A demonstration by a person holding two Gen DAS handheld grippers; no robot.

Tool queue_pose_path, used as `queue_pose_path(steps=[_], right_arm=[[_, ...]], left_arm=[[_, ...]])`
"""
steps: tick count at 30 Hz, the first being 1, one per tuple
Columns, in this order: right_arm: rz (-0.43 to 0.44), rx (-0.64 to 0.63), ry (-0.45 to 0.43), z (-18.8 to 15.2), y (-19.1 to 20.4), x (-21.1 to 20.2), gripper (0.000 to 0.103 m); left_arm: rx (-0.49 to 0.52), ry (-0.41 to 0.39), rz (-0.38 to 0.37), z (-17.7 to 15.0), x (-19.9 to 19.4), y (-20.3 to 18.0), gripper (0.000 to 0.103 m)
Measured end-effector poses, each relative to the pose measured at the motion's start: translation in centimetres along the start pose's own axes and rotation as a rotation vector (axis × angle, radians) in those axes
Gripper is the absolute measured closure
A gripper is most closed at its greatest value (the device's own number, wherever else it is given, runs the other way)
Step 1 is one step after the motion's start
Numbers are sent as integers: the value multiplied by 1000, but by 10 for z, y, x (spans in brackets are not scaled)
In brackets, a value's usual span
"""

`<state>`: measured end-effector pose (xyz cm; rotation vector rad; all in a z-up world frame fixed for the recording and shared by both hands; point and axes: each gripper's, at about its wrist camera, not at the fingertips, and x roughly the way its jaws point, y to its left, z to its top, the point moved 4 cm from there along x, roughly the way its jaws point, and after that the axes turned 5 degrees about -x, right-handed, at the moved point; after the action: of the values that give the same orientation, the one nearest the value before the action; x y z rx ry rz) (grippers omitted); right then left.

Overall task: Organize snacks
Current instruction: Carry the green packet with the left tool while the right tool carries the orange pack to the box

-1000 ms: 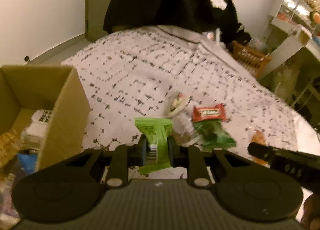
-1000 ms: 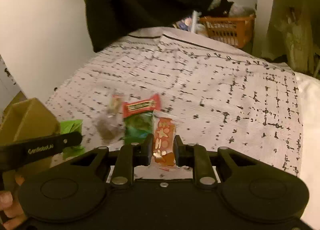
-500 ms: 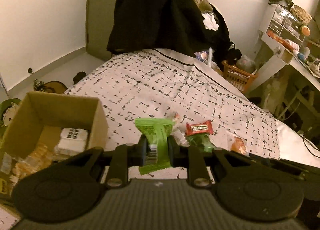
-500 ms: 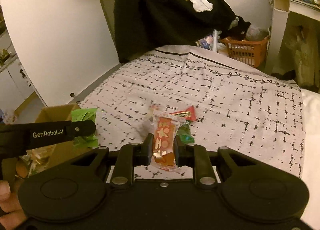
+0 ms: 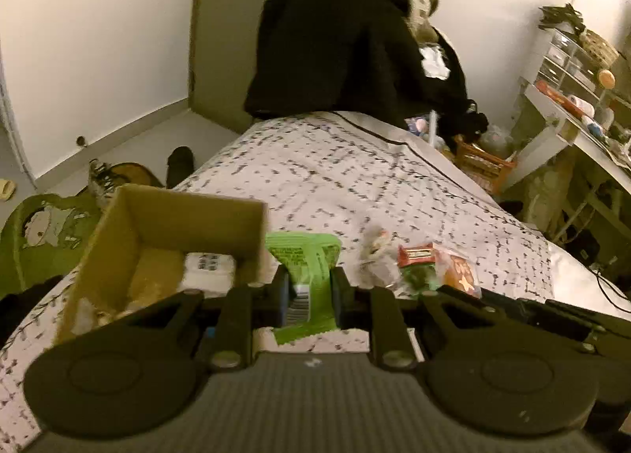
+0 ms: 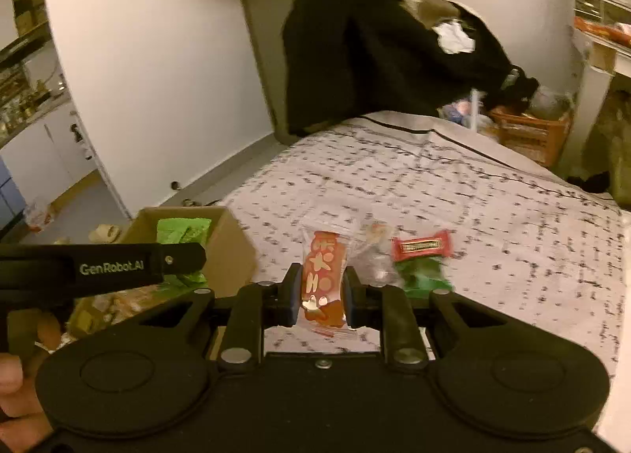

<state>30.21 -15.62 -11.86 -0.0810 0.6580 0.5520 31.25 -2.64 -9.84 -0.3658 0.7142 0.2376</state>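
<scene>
My left gripper [image 5: 307, 291] is shut on a bright green snack packet [image 5: 305, 275], held in the air just right of an open cardboard box [image 5: 165, 216] that holds several snacks. My right gripper [image 6: 321, 291] is shut on an orange-red packet in clear wrap [image 6: 321, 283], lifted above the bed. The left gripper [image 6: 179, 258] with the green packet [image 6: 181, 230] shows in the right wrist view over the box [image 6: 232, 252]. On the bedspread lie a red wrapped bar [image 6: 422, 246], a green packet [image 6: 424, 273] and a clear-wrapped snack [image 6: 376, 252].
The patterned bedspread [image 5: 355, 177] runs to a pile of dark clothes [image 5: 347, 39] at the far end. An orange basket [image 6: 528, 133] and a white shelf [image 5: 568, 110] stand on the right. The floor [image 5: 130, 145] with a green bag [image 5: 43, 236] lies left.
Both grippers have risen and pulled back from the bed with their packets. The left gripper has moved left towards the box. The box now shows nearer the middle.
</scene>
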Motion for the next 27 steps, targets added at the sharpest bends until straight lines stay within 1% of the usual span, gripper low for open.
queue_pose_path(steps=[9,15,18,22,25,27], right_arm=[[55,-50,-11,5,44,-1,82],[101,-99,14,6,69,3,82],[133,-137,34,8,83,5,82],[170,-179,55,12,96,11,82],[193,-202,71,15,103,16,82],[199,-219,84,16,107,21,82]], left_arm=[[-30,-19,41,2,-22,42,83],[-42,-4,50,2,-33,71,83],[-49,22,35,8,-33,84,83],[-6,28,-3,21,-36,94,83],[52,28,-23,32,-35,102,83],[79,47,-40,35,-33,107,83]])
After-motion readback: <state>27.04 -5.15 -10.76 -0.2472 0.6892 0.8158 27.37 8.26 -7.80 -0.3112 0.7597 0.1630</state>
